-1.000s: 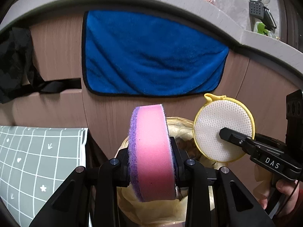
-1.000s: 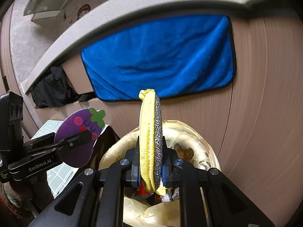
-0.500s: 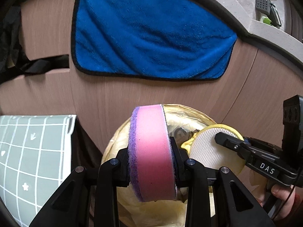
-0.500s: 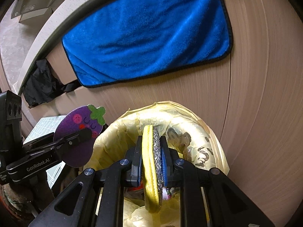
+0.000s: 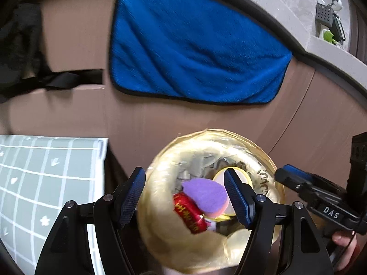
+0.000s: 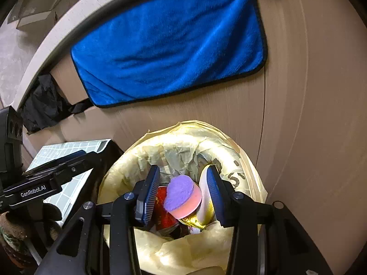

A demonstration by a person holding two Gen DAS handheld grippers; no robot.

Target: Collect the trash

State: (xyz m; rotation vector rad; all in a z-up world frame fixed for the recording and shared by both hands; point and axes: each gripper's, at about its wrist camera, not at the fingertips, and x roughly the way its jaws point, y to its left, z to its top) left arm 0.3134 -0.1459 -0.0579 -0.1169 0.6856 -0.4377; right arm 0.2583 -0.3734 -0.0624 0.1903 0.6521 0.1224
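A bin lined with a yellow bag (image 5: 160, 167) (image 6: 231, 144) stands against a brown cabinet. The purple-and-pink sponge (image 5: 206, 197) (image 6: 181, 197) lies inside it on a red wrapper (image 5: 189, 213). The round yellow-rimmed scrubber (image 5: 243, 178) (image 6: 204, 197) lies beside the sponge in the bin. My left gripper (image 5: 184, 197) is open and empty over the bin mouth; it also shows in the right wrist view (image 6: 66, 162). My right gripper (image 6: 183, 193) is open and empty over the bin; it also shows in the left wrist view (image 5: 296, 178).
A blue towel (image 5: 195, 55) (image 6: 169, 48) hangs on the cabinet front above the bin. A green grid-patterned box (image 5: 45, 178) (image 6: 68, 158) stands left of the bin. Black cloth (image 5: 20, 45) hangs at the far left. A countertop edge (image 5: 332, 55) runs above.
Both grippers have opened. The sponge dropped from my left gripper and the scrubber from my right gripper into the bin. Both views have tipped down toward the bin.
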